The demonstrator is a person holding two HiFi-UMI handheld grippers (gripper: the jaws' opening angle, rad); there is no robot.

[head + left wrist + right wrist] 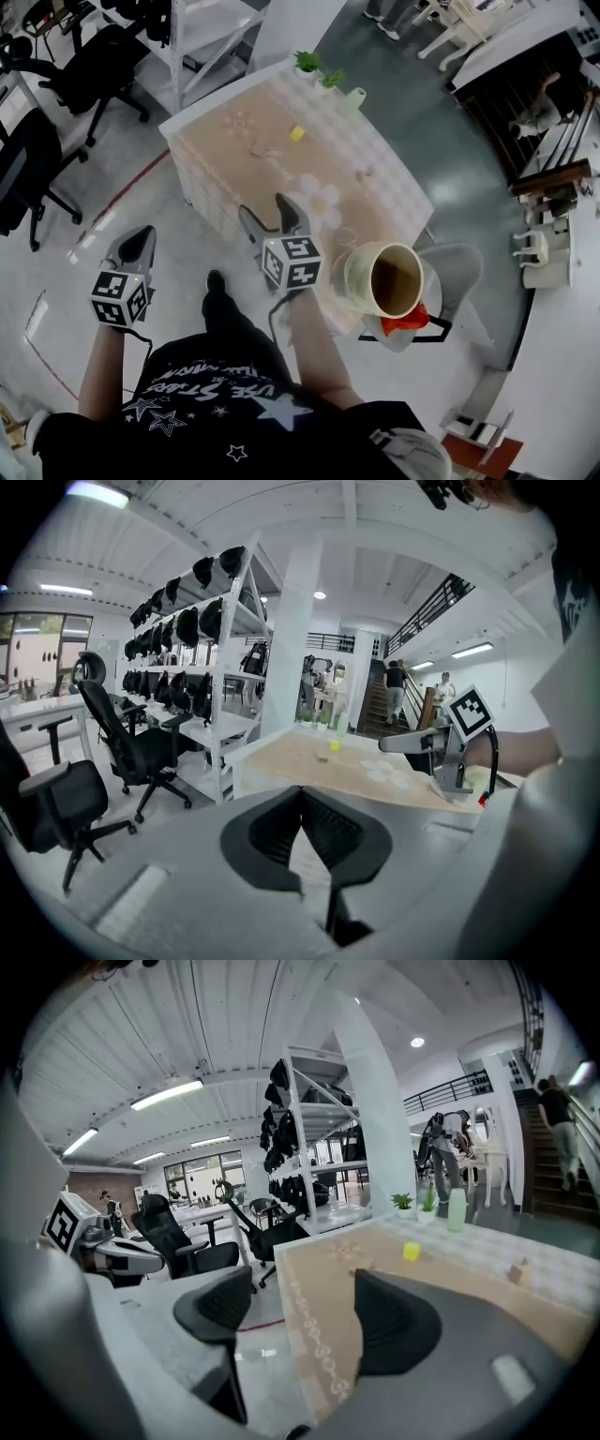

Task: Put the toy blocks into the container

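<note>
A small yellow block (296, 133) (411, 1252) (333, 746) lies on the far part of the beige-clothed table (234, 178). Two small wooden pieces (267, 150) (364, 173) lie near it. The container, a cream bucket (394, 279), stands off the table's near right corner on a seat, over something red (405, 322). My right gripper (274, 217) (305, 1312) hovers open at the table's near edge, with nothing between its fingers. My left gripper (133, 246) (300, 794) hangs shut and empty over the floor, left of the table.
Two potted plants (317, 70) and a pale green bottle (354, 97) stand at the table's far edge. Office chairs (37, 159) and shelving (202, 649) are to the left. White chairs and a stairway lie beyond at the right.
</note>
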